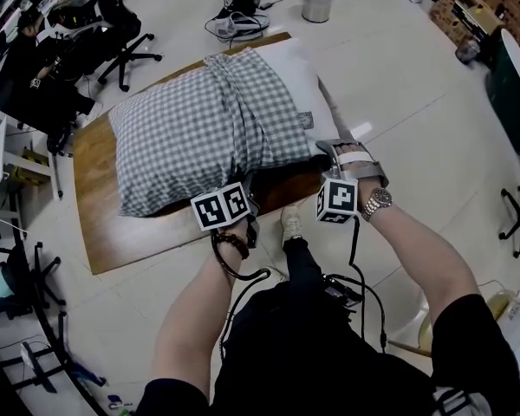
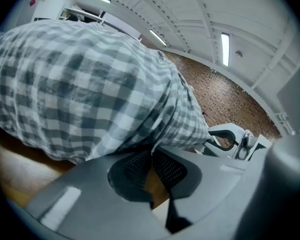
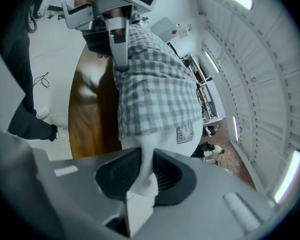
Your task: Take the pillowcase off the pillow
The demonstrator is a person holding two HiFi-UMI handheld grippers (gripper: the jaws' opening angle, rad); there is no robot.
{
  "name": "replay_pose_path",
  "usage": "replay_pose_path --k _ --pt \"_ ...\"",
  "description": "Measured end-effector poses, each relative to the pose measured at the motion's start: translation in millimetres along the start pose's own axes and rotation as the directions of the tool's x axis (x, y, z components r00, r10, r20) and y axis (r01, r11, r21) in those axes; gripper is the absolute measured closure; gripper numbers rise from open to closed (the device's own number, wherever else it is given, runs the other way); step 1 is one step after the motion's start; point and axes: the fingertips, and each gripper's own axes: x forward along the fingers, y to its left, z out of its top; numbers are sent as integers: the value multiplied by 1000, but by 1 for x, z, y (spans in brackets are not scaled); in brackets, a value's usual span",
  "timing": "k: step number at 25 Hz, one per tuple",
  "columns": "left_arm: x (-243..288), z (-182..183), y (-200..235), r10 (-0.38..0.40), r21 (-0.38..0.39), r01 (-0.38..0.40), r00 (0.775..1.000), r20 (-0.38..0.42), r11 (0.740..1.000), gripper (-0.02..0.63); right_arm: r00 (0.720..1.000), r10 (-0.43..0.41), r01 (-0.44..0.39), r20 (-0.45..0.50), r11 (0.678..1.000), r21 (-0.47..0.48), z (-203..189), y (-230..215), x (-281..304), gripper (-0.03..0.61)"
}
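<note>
Jaws of the left gripper are pinching the one checked pillowcase; those of the right gripper are clamping the one white pillow by its corner.

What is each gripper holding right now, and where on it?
Left gripper pinches the checked pillowcase at its near edge. Right gripper grips the white pillow by its exposed corner.
</note>
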Motion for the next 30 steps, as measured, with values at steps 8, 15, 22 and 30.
replay_pose_path --k 8,15,22,30 --pt "-33 -2 11 78 -48 -75 994 80 996 604 1000 -10 10 -7 999 36 -23 -7 -21 558" --pt "-72 -15 33 145 -66 -138 983 116 988 604 1000 -16 17 -24 999 50 -39 4 -42 561" --pt "-101 -27 55 208 -94 -196 967 146 976 604 999 -20 23 -44 997 70 -61 17 -53 561" --pt "-132 -26 78 254 -140 -233 953 166 962 604 998 9 -2 -55 994 110 -72 23 -62 561"
